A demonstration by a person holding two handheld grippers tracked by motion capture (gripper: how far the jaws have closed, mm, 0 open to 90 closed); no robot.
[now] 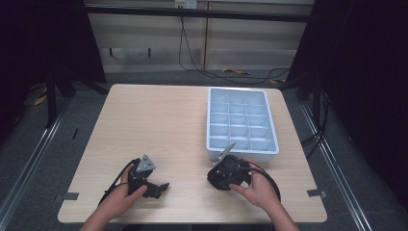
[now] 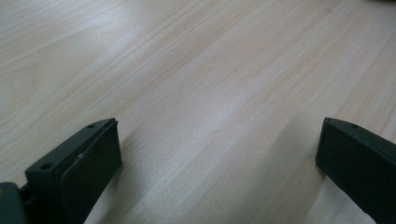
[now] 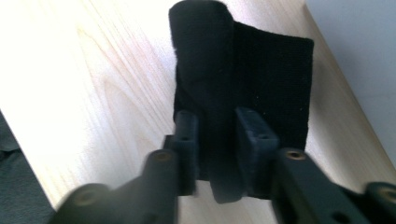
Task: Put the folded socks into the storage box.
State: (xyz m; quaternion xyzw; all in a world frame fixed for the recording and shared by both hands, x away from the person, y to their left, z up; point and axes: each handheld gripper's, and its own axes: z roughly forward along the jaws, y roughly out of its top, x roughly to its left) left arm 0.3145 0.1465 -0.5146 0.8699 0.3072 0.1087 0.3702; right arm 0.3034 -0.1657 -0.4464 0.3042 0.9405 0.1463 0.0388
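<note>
The right gripper is pinching a fold of the black cloth to lift it off the table, while the left gripper is resting spread wide.

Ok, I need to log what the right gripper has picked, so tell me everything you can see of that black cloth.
The black cloth looks like a soft, matte, felt-like fabric, with one side folded or rolled into a thick ridge and the rest lying flat as a rectangular panel. It rests on the pale wooden table, close beside the grey compartment tray. The right gripper is closed on the rolled ridge, one pad on each side.
</note>
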